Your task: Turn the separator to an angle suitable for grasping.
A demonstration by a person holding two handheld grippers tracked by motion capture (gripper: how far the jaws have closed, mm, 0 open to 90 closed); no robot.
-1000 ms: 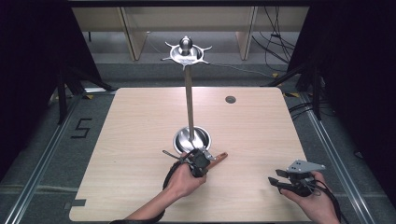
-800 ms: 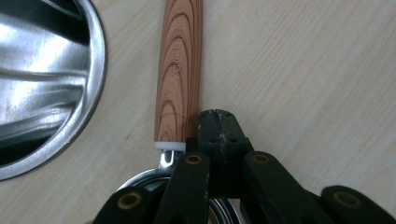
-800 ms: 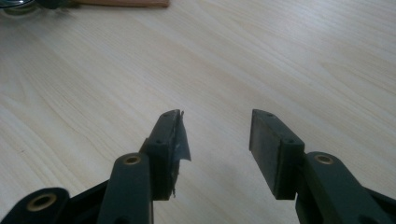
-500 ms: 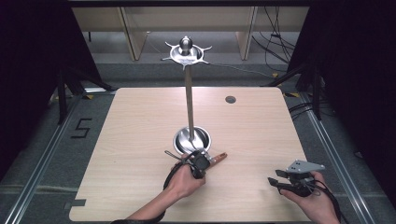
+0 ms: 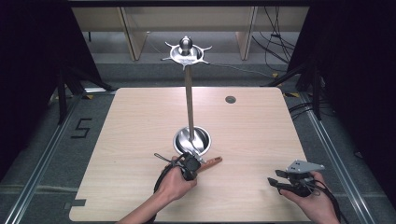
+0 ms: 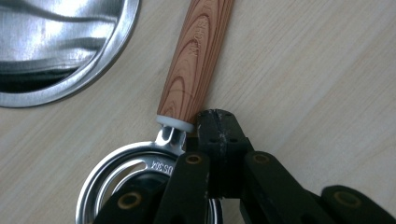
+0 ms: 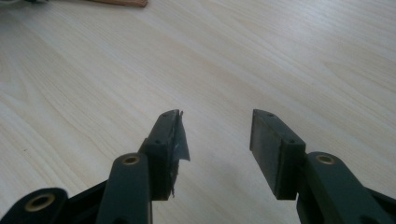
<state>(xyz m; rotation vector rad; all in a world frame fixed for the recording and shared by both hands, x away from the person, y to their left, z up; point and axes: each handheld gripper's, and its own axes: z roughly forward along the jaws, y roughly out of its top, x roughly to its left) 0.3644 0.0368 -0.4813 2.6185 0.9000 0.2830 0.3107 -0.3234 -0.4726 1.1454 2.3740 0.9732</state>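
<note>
High view: pale wooden table [image 5: 140, 121], with a tall steel stand of round bowl base [image 5: 203, 145], thin pole and spiked dish on top, standing near the middle of the front half. Just in front of that base, flat on the wood, lies a steel ring-headed utensil with a brown wood-grain handle [image 5: 212, 161], handle end pointing right.

Left gripper [image 5: 191, 164] sits on the utensil's neck. In the left gripper view, left gripper [image 6: 217, 135] clenched with no gap between the jaws, tip touching the white collar of the handle [image 6: 198, 56]; cannot tell whether any steel is pinched. Bowl rim [image 6: 93, 70] close by on the far side, crowding any move that way.

Right gripper [image 5: 273, 181] rests well apart near the front right corner, close to the table edge; in the right gripper view, right gripper [image 7: 215, 140] spread wide, grasping nothing, bare wood ahead.

Small dark round inset [image 5: 230, 99] far back. Plenty of open board left and right of the stand.
</note>
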